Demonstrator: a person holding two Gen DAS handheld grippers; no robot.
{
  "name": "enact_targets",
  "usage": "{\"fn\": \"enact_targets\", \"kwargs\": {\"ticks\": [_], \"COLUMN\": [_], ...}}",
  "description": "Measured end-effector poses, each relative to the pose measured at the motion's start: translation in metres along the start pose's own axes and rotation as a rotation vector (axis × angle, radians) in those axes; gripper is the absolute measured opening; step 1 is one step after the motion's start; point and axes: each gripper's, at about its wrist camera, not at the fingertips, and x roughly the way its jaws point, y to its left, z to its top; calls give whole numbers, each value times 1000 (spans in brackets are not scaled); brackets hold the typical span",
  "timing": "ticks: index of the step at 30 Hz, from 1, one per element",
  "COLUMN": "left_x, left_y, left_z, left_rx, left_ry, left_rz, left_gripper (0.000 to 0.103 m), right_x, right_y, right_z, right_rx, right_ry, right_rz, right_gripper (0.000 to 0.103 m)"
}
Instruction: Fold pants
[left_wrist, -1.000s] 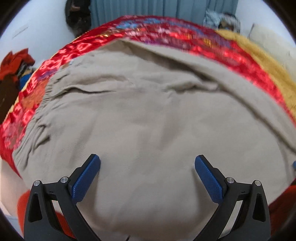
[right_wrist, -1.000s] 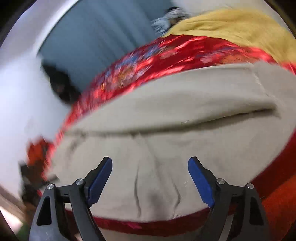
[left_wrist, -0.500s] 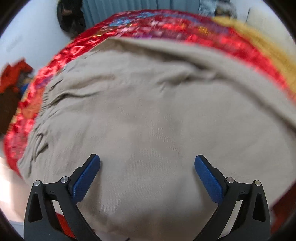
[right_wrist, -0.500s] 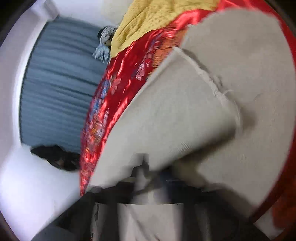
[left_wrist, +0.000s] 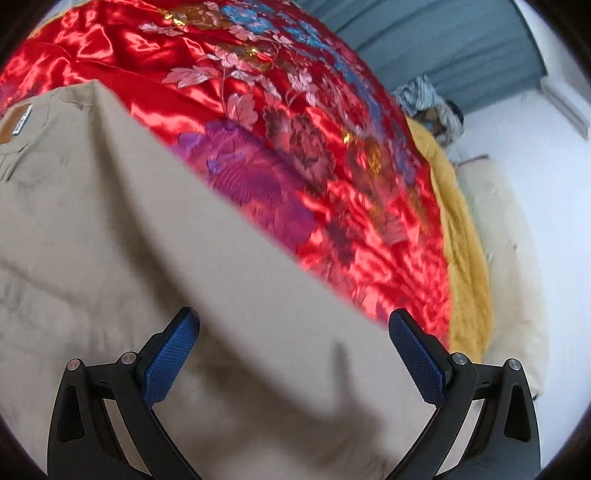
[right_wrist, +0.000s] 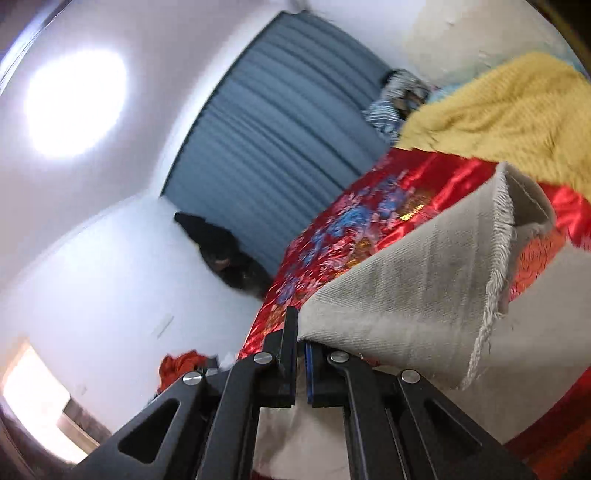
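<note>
Where a second ago both tools hung spread over flat beige cloth, we now have the right gripper (right_wrist: 300, 347) pinched together on the pants (right_wrist: 417, 291) and raised. The frayed hem (right_wrist: 495, 295) of one leg stands up off the red bedspread (right_wrist: 354, 229) in the right wrist view. The left gripper (left_wrist: 293, 334) is spread wide, holding nothing, low over the pants (left_wrist: 110, 229), though we cannot tell if the pads (left_wrist: 170, 352) touch the cloth. Its view has swung toward the yellow blanket (left_wrist: 467, 258) and the blue curtain (left_wrist: 439, 48). The waist label (left_wrist: 16, 123) shows far left, so the upper part lies on the bed. We judge the first fold begun: leg end lifted, to be carried toward the waist. Risk: a one-corner hold may let the leg twist.
</note>
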Motion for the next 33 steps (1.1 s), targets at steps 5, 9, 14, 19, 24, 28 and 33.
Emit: {"fn": "enact_targets", "kwargs": {"ticks": [5, 9, 14, 19, 24, 28, 33], "left_x": [-5, -13, -92, -141, -49, -33, -35], "left_y": [12, 17, -50, -49, 6, 12, 7], "left_z": [5, -7, -31, -96, -184, -200, -186], "left_rx": [-53, -72, 110, 216, 268, 254, 243], "left_ry": [2, -8, -248, -353, -25, -5, -12], "left_rz": [38, 117, 57, 82, 271, 310, 287], "left_gripper": [8, 2, 4, 9, 10, 10, 11], "right_x": [-33, -25, 30, 6, -2, -1, 4], "right_y": [7, -32, -80, -39, -151, -238, -227], "right_z": [-3, 2, 44, 93, 41, -21, -19], "right_rx": [-58, -26, -69, -267, 16, 274, 195], "right_ry": [20, 89, 166, 17, 249, 422, 418], "right_rz": [62, -93, -256, -114, -368, -572, -597], "right_gripper": [3, 3, 3, 3, 4, 4, 4]}}
